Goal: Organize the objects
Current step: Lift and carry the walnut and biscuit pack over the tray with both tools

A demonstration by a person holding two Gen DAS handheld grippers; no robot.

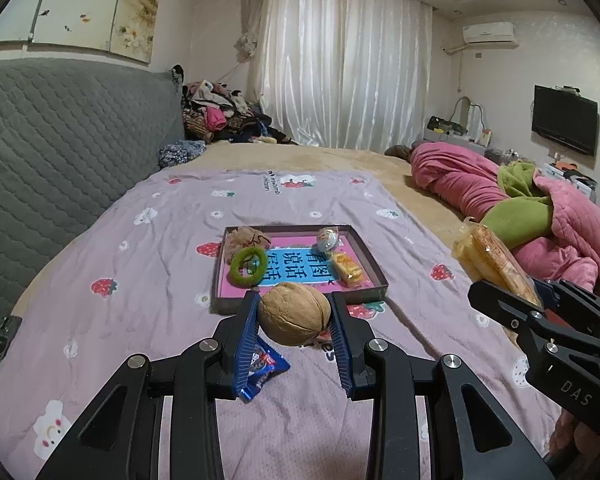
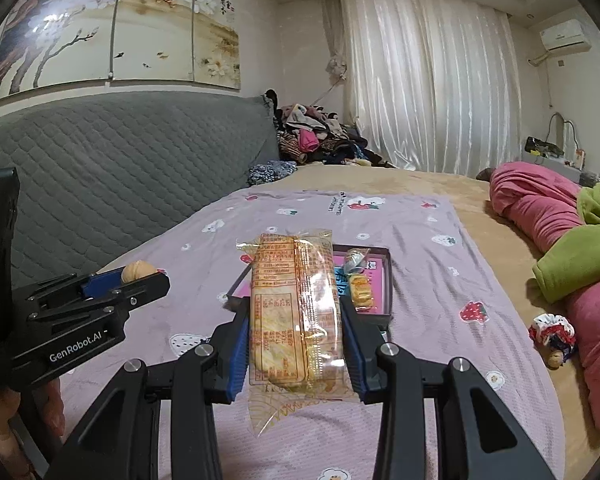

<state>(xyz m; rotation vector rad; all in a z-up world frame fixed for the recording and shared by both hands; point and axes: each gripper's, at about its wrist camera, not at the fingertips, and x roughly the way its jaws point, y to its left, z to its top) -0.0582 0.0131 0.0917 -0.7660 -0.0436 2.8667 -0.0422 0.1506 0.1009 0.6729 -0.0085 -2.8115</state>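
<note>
My left gripper point(image 1: 296, 299) is shut on a tan walnut point(image 1: 294, 314), held above the lilac strawberry sheet just short of the tray. The shallow dark tray point(image 1: 217, 280) has a pink and blue card on its floor. In it lie a green hair tie point(image 1: 247, 266), a brown scrunchie point(image 1: 244, 238), a wrapped candy point(image 1: 327, 239) and a small yellow snack point(image 1: 350, 271). A blue snack packet point(image 1: 264, 366) lies on the sheet under my left finger. My right gripper point(image 2: 296, 303) is shut on a long yellow cracker packet point(image 2: 294, 312), held upright before the tray point(image 2: 391, 280).
A grey quilted headboard point(image 1: 60, 152) runs along the left. Pink quilts point(image 2: 540, 208) and a green blanket point(image 2: 580, 256) are heaped on the right, with a small red and white bundle point(image 2: 552, 330) beside them. Clothes point(image 1: 224, 114) are piled at the far corner.
</note>
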